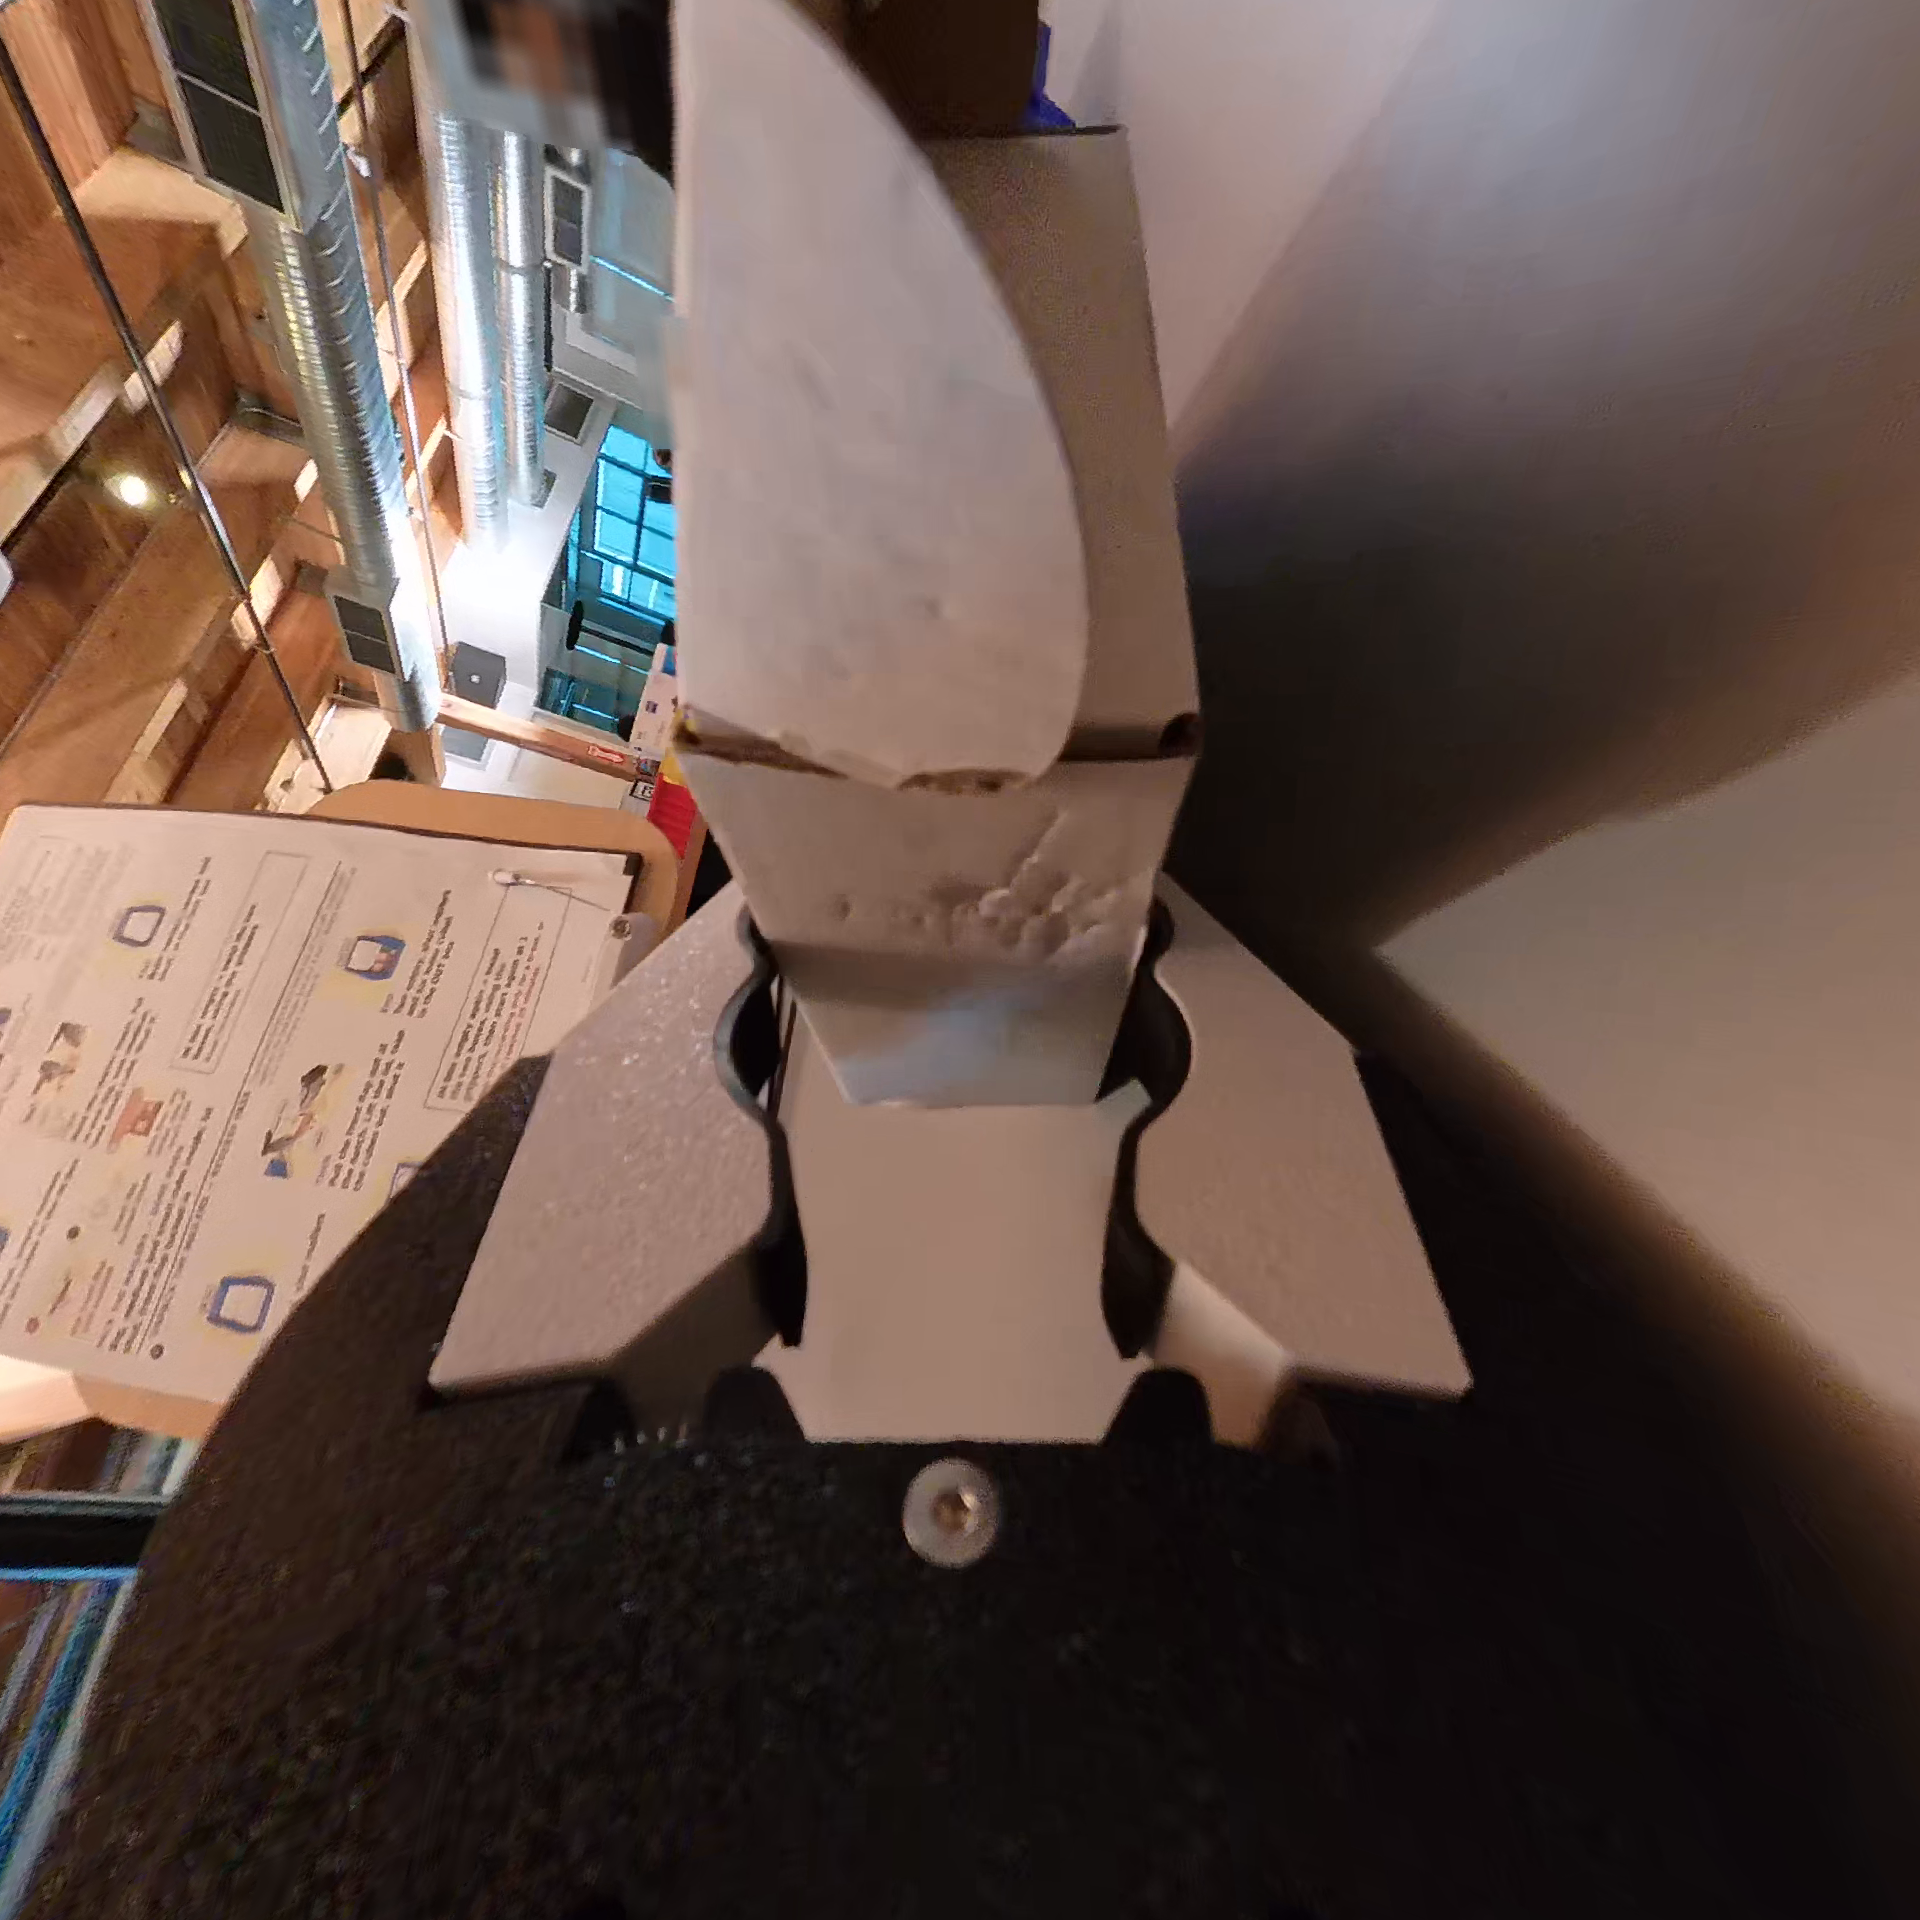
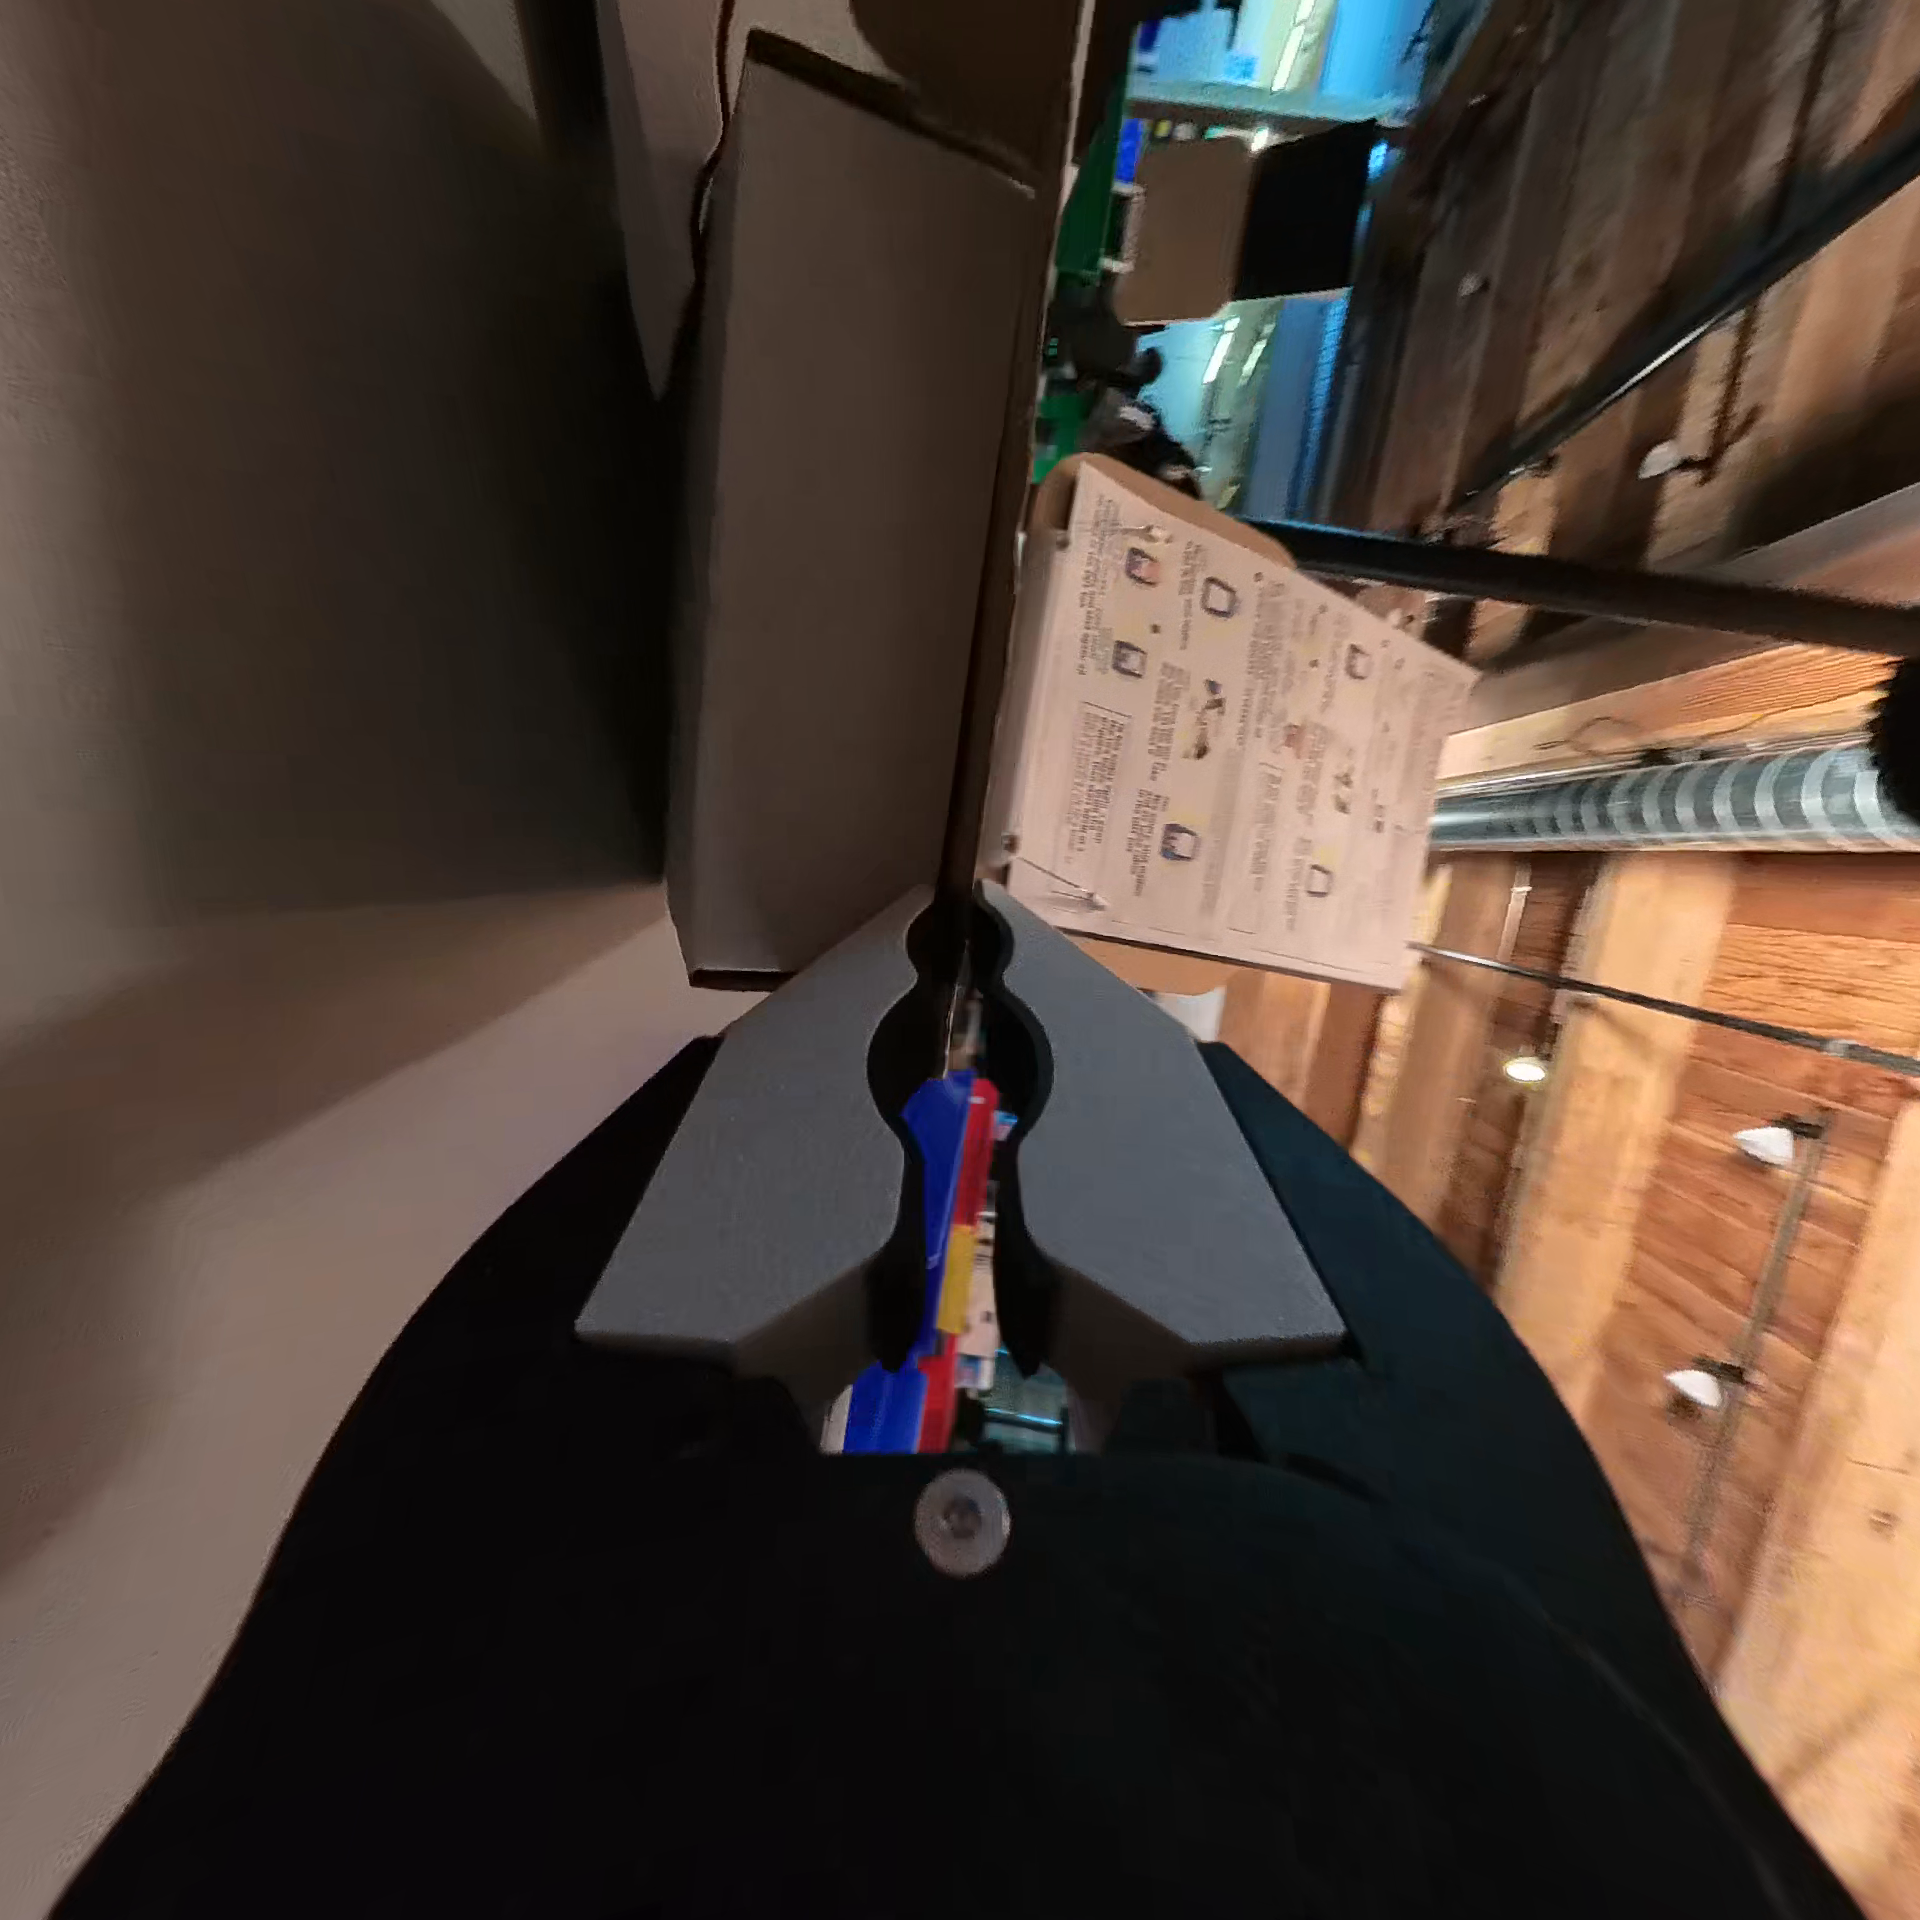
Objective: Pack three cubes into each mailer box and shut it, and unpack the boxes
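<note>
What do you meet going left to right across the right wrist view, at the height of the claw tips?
Pale wall → white mailer box, its panel edge pinched in the right claw → printed instruction sheet → wooden wall.

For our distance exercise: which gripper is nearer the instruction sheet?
Left, probably. The sheet lies large beside the left gripper; it looks smaller, out beyond the right gripper.

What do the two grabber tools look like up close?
Both look much alike. The left gripper has two pale grey jaws, blocky and wedge-shaped, with wavy scooped inner edges. They sit on a black, grainy body with one round silver screw in the middle. The right gripper has the same shape in darker grey, again on black with one screw. No cables or sleeves show.
</note>
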The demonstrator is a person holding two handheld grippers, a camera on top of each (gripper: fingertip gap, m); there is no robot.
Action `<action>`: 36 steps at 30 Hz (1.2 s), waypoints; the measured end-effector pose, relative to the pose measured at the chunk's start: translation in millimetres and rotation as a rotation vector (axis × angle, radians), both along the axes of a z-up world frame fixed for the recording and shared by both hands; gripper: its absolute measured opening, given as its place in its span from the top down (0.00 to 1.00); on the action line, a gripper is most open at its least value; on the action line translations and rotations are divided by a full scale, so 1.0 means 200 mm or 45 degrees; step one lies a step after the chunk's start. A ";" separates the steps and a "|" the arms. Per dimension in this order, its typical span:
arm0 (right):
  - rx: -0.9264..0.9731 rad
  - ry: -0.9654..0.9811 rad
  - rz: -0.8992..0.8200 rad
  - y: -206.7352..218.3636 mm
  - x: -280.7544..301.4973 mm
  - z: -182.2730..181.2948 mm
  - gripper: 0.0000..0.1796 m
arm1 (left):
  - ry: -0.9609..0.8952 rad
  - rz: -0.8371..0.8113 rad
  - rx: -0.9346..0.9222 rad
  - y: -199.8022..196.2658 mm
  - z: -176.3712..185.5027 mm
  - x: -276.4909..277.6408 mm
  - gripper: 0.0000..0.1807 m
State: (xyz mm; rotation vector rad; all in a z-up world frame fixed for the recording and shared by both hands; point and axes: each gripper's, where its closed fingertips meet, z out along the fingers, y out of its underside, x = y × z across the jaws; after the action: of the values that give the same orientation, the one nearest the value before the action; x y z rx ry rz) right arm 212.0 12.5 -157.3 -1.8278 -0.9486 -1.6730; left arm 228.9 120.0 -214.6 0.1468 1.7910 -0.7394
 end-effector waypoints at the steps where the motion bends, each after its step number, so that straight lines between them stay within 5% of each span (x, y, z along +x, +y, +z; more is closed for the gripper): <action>1: -0.006 0.056 -0.007 0.01 -0.01 0.01 1.00 | -0.002 0.008 -0.025 0.01 0.01 -0.01 0.61; 6: 0.037 0.425 -0.068 0.06 -0.04 0.12 1.00 | 0.069 0.053 -0.088 0.08 0.06 -0.06 0.44; 9: 0.027 0.567 -0.087 0.09 -0.05 0.15 1.00 | 0.235 0.139 -0.181 0.18 0.08 -0.11 0.48; 14: 0.058 0.622 -0.078 0.12 -0.06 0.15 1.00 | 0.564 -0.065 -0.486 0.11 0.20 -0.45 1.00; 22: 0.083 0.617 -0.033 0.14 -0.15 0.12 1.00 | -0.055 0.378 -0.041 -0.14 0.38 -0.45 1.00; 26: 0.081 0.618 -0.015 0.14 -0.18 0.12 1.00 | -0.020 0.532 0.259 -0.16 0.22 -0.36 1.00; 31: 0.084 0.638 0.019 0.12 -0.18 0.11 1.00 | 0.192 0.572 0.279 -0.19 -0.02 -0.38 1.00; 36: 0.102 0.664 0.061 0.12 -0.19 0.10 1.00 | 0.040 0.625 0.073 -0.19 0.24 -0.34 1.00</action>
State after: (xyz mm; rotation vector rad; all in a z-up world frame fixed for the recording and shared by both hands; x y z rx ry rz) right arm 173.2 36.8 -136.4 -2.0200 -0.6793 -1.0965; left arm 159.9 81.8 -167.0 -0.2619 1.7800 -0.3391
